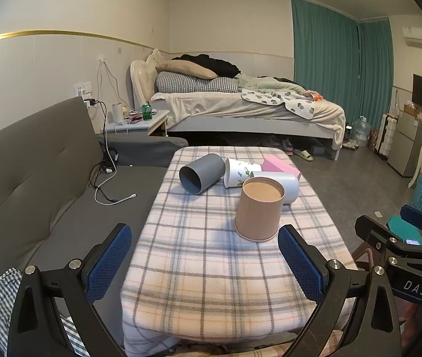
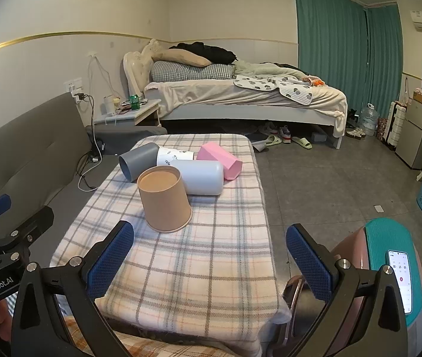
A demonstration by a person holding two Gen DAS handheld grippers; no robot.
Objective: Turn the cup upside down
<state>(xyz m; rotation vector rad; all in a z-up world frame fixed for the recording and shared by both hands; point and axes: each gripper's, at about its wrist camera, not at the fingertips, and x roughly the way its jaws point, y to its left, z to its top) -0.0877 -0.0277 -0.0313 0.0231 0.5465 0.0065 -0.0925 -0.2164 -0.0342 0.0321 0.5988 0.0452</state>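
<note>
A tan cup stands upside down, rim on the plaid-covered table, base facing up; it also shows in the right wrist view. Behind it several cups lie on their sides: a dark grey cup, a white leaf-print cup, a pale grey cup and a pink cup. My left gripper is open and empty, short of the tan cup. My right gripper is open and empty over the table's near right edge.
A grey sofa with cables runs along the left of the table. A teal stool with a phone stands at the right. A bed, a nightstand and green curtains are far behind. Tiled floor lies right of the table.
</note>
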